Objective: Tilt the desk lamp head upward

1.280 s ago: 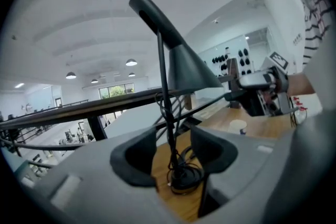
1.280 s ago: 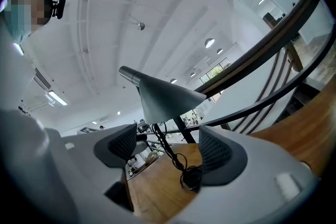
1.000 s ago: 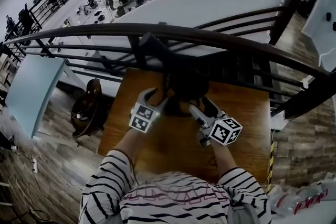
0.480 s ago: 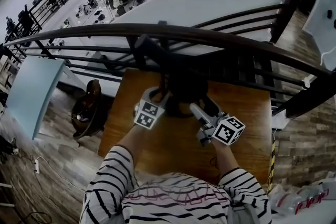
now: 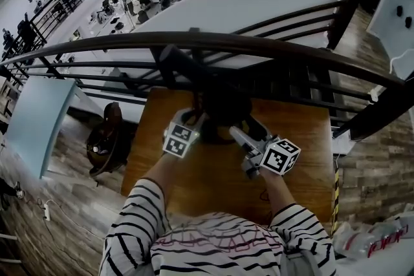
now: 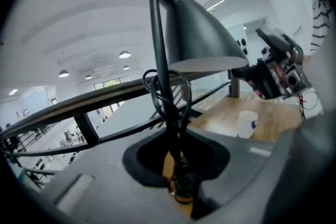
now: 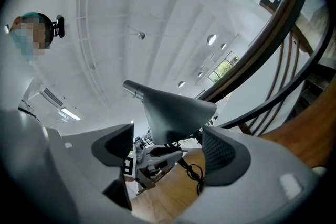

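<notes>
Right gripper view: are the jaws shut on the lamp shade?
No, the right gripper has its jaws apart, the lamp shade showing between them.

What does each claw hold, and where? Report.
Left claw clamps the lamp stem low down. Right claw holds nothing: open, jaws flanking the lamp head.

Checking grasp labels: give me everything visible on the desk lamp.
The desk lamp is dark grey, matte and metal-looking. It has a cone shade on a short neck and a thin upright stem with a black cable looped loosely round it. It stands on the wooden table, and the shade opens downward. The left gripper is closed round the stem low down. The right gripper has its jaws apart either side of the shade; contact is unclear.
</notes>
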{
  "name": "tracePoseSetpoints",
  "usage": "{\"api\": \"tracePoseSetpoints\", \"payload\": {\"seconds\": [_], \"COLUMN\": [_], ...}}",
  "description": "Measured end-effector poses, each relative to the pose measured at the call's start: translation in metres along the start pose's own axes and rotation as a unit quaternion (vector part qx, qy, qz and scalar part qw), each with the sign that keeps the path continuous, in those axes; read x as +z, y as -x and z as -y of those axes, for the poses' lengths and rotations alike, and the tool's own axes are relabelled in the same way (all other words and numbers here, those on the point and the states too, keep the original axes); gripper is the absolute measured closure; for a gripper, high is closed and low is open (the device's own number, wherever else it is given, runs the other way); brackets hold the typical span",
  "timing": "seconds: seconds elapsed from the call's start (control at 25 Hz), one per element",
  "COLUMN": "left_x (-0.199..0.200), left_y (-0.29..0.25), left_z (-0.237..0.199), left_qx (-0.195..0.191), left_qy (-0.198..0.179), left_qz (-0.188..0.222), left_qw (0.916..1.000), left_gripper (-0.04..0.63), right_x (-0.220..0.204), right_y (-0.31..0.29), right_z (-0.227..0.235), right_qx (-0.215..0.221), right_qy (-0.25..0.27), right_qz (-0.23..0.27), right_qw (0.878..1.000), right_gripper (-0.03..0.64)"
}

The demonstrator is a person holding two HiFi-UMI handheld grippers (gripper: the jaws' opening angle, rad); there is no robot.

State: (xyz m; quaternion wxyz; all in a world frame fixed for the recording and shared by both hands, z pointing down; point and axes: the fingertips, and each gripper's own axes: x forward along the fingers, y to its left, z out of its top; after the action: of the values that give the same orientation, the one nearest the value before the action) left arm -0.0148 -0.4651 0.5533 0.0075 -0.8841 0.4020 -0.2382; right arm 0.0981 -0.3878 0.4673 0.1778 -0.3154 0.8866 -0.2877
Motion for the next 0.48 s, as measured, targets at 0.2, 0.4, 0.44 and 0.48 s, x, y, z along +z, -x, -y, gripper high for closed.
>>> {"api": "tracePoseSetpoints", "payload": {"seconds": [0.2, 0.4, 0.44, 0.48], "left_x": [-0.001, -0.005, -0.006, -0.008], "left_y": [0.003, 0.005, 0.004, 0.003], "left_z": [0.001, -0.001, -0.001, -0.001], "left_qx": [-0.003, -0.004, -0.004, -0.004], "left_qy": [0.011, 0.029, 0.031, 0.031], "left_qz": [-0.004, -0.007, -0.007, -0.007], "left_qw": [0.9999, 0.9995, 0.9995, 0.9995], "left_gripper": [0.528, 0.526, 0.526, 0.526], "right_x": [0.009, 0.025, 0.030, 0.035], "right_y": [0.006, 0.013, 0.016, 0.018], "right_z": [-0.004, -0.009, -0.010, -0.011], "right_qx": [-0.010, -0.017, -0.019, -0.020], "right_qy": [0.000, 0.018, 0.024, 0.031], "right_qz": [0.010, 0.021, 0.023, 0.027], "right_qw": [1.000, 0.999, 0.999, 0.999], "right_gripper": [0.224, 0.222, 0.222, 0.222]}}
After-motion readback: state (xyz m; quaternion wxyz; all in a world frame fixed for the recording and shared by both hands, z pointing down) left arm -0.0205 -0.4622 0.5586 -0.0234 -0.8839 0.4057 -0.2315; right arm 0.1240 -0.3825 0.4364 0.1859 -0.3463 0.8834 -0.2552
